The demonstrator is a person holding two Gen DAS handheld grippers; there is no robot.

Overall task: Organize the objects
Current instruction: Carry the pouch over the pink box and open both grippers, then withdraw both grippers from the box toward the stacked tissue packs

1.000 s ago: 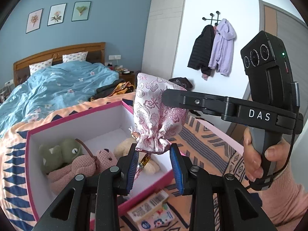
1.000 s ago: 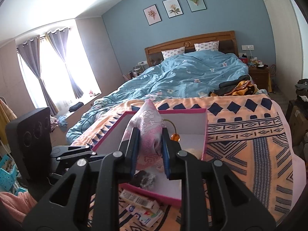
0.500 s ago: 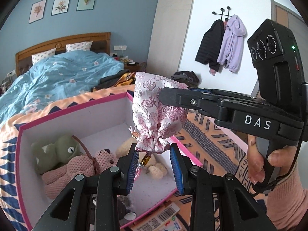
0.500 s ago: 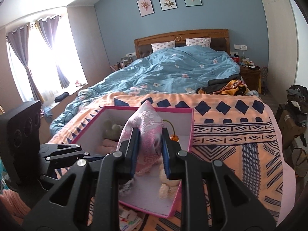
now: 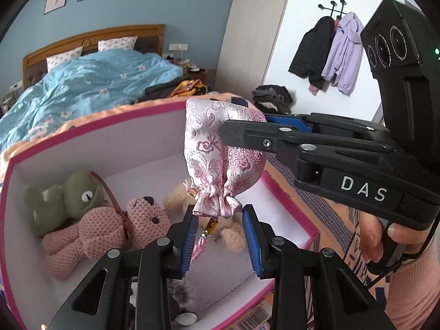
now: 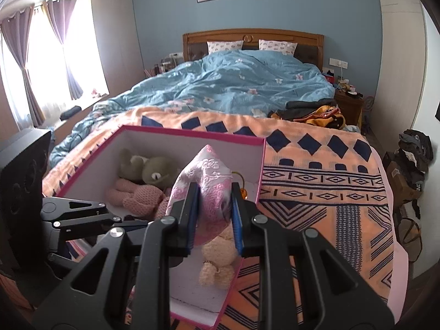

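Two grippers squeeze one pink pouch (image 5: 220,159) — right gripper (image 6: 214,200) its body, left gripper (image 5: 220,214) its neck — above the box (image 5: 110,132) of soft toys (image 5: 104,220).

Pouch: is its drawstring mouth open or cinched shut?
Cinched shut. In the left wrist view the pouch hangs mouth-down, its neck gathered tight into a ruffle, pinched by the left claw; the right claw grips its body.

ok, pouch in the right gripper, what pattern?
Pink and white floral brocade pouch, clamped by the right gripper; clearest in the left wrist view.

Bright window (image 6: 55,55) daylight, sharp pictures, fisheye-warped edges.
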